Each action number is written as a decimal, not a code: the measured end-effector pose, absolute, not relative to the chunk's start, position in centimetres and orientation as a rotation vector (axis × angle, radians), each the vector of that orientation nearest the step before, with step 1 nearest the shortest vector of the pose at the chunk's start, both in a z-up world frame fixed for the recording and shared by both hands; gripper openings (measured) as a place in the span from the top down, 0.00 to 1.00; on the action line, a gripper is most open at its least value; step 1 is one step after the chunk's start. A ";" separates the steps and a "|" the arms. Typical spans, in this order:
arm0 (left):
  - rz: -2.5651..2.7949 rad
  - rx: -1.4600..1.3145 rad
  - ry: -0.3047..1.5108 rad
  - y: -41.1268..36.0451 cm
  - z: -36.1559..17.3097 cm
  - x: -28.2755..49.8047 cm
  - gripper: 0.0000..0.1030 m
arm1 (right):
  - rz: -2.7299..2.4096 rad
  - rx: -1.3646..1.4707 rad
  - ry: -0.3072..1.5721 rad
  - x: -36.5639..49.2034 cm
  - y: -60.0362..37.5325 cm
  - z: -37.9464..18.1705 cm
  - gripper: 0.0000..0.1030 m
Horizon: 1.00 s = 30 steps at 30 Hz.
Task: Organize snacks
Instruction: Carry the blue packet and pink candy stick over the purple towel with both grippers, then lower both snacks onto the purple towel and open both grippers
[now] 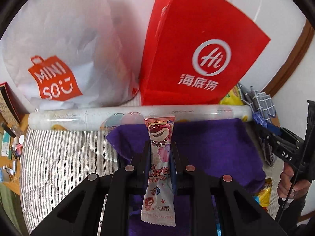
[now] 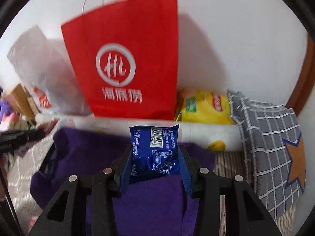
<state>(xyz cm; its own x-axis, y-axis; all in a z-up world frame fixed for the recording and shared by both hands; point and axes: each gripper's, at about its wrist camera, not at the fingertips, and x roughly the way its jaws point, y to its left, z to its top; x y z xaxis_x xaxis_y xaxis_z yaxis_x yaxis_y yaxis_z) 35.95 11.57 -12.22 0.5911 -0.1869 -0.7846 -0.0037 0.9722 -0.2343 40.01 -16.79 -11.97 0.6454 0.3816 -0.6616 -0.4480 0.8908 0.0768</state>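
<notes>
Black linkage arms and blue-padded fingers fill the foreground of both wrist views, and each pair is clamped on a snack. Between the pads of the left gripper (image 1: 160, 153) sits a long pink packet (image 1: 159, 163) printed with a cartoon bear, pinched across its middle so the crimped ends stick out fore and aft; the film is thin, glossy and slippery, flat rather than stiff. Meanwhile the right gripper (image 2: 155, 157) holds a squarer blue packet (image 2: 155, 153), barcode side up, its foil creased where the fingers press in. Both packets hang just above a purple cloth (image 2: 149, 202) with a soft, felt-like nap, spread over striped bedding (image 1: 59, 157). Beyond the cloth lies a long white roll (image 1: 98, 118) wrapped in clear plastic, and behind that stand a red paper bag (image 2: 126, 59) with cord handles and a crumpled white plastic bag (image 1: 69, 49), with a yellow chip bag (image 2: 204, 108) and a grey checked cushion (image 2: 271, 147) off to the right. Judging by the task, the step in hand is carrying both snacks to wherever they get sorted, likely one of the bags. To do it well, keep the squeeze light enough not to crush the contents, keep the packets level so they cannot slide from the pads, and let go only once each hangs above its bag's opening.
</notes>
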 end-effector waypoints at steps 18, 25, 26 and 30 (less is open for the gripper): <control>-0.102 -0.213 1.063 10.2 -16.3 37.1 0.83 | 0.496 -0.172 0.875 41.7 -14.7 -16.3 0.59; -0.115 -0.226 1.087 9.6 -17.1 37.3 0.83 | 0.498 -0.181 0.882 41.7 -14.3 -16.3 0.59; -0.121 -0.232 1.090 9.5 -17.2 37.3 0.83 | 0.498 -0.182 0.887 41.8 -14.3 -16.4 0.59; -0.135 -0.246 1.096 9.2 -17.5 37.4 0.83 | 0.486 -0.195 0.896 42.0 -14.1 -16.5 0.58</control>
